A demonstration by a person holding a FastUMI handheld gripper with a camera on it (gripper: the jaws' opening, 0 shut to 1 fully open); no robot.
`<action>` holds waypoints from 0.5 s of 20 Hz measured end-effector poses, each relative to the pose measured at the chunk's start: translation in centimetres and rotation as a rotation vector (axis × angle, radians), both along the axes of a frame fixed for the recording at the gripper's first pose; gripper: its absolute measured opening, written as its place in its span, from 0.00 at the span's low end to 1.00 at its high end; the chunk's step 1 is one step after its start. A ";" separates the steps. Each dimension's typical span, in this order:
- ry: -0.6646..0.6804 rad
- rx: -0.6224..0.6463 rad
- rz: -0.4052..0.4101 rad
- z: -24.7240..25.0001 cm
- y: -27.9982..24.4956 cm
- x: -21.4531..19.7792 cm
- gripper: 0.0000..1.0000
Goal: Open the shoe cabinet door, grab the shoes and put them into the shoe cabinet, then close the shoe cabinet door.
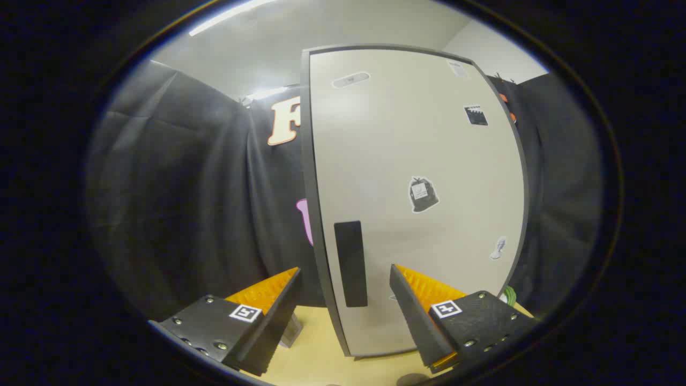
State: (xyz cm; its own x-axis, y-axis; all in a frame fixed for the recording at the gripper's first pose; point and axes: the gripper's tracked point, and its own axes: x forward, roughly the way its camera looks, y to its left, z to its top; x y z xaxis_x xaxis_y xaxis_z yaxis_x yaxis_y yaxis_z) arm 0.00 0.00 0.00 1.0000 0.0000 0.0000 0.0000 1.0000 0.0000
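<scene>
A tall off-white shoe cabinet (pixel 412 161) with a dark frame stands on a light wooden surface right ahead of me. Its door is closed. A dark vertical handle (pixel 351 264) sits low near the door's left edge, just beyond my fingers and in line with the gap between them. My gripper (pixel 345 281) is open, with nothing between its fingers. Several small stickers mark the door, one like a dark bag (pixel 423 194) at its middle.
Black cloth walls (pixel 182 193) hang to the left and right of the cabinet. The light wooden surface (pixel 316 348) runs under my fingers. Something green (pixel 509 294) peeks out at the cabinet's lower right corner.
</scene>
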 end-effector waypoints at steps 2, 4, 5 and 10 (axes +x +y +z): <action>0.006 0.000 -0.005 -0.3 -0.1 0.9 0.99; 0.002 -0.002 -0.011 -0.2 -0.2 1.6 0.99; -0.002 -0.003 -0.016 -0.1 -0.3 1.9 0.99; -0.010 -0.008 -0.025 0.2 -0.3 3.4 0.99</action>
